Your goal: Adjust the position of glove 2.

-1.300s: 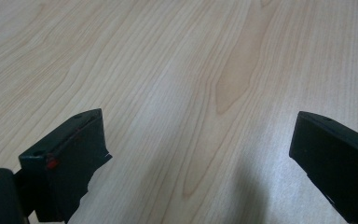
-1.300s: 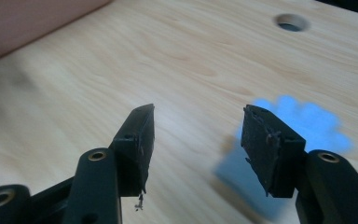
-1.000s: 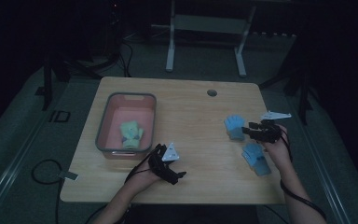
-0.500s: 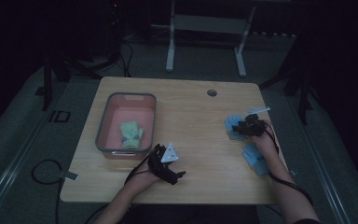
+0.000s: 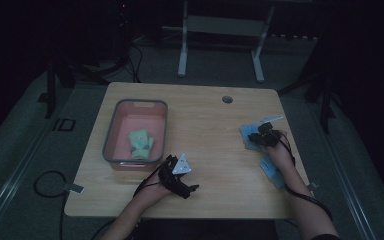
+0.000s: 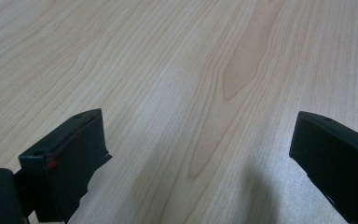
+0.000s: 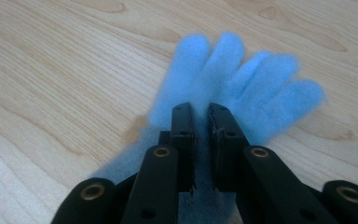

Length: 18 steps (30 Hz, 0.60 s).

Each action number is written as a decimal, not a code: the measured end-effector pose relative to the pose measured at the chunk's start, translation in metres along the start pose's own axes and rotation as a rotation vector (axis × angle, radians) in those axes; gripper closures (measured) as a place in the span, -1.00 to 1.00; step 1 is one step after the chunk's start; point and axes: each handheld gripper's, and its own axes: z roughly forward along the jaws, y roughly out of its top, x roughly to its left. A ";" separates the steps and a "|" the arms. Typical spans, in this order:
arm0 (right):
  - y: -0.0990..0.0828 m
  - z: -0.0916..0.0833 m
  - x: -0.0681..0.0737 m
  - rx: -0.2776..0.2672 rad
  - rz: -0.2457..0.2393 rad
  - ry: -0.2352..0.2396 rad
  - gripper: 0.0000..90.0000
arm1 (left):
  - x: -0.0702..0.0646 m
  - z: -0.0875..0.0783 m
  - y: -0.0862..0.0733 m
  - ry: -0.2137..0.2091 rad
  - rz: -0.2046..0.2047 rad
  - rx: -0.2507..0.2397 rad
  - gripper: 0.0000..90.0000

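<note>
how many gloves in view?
3: a blue glove pinched in the right hand-held gripper, a second blue one beside that forearm, a green one in the pink bin.

Right gripper [image 5: 258,136] on blue glove [image 5: 250,136], jaws closing.

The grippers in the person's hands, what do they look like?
Both are black. The left gripper carries a grey three-cornered plate and a thin dark cable; its jaws are blocky, one with a small red mark. The right gripper has black link bars with brass-coloured rivets.
</note>
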 end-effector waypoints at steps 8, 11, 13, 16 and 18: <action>0.005 -0.014 0.007 -0.024 0.038 0.029 0.85 | 0.002 -0.001 -0.001 -0.005 -0.002 -0.011 -0.92; 0.011 -0.031 0.021 -0.062 0.020 0.050 0.85 | 0.002 -0.001 -0.001 -0.009 -0.003 -0.009 -0.92; 0.014 -0.041 0.031 -0.083 0.017 0.063 0.85 | 0.001 -0.001 -0.001 -0.010 -0.002 -0.006 -0.92; 0.015 -0.057 0.050 -0.118 -0.006 0.081 0.85 | 0.001 -0.001 -0.001 -0.010 -0.003 0.006 -0.92; 0.015 -0.063 0.060 -0.129 -0.011 0.091 0.85 | 0.001 -0.001 -0.001 -0.009 -0.002 0.004 -0.92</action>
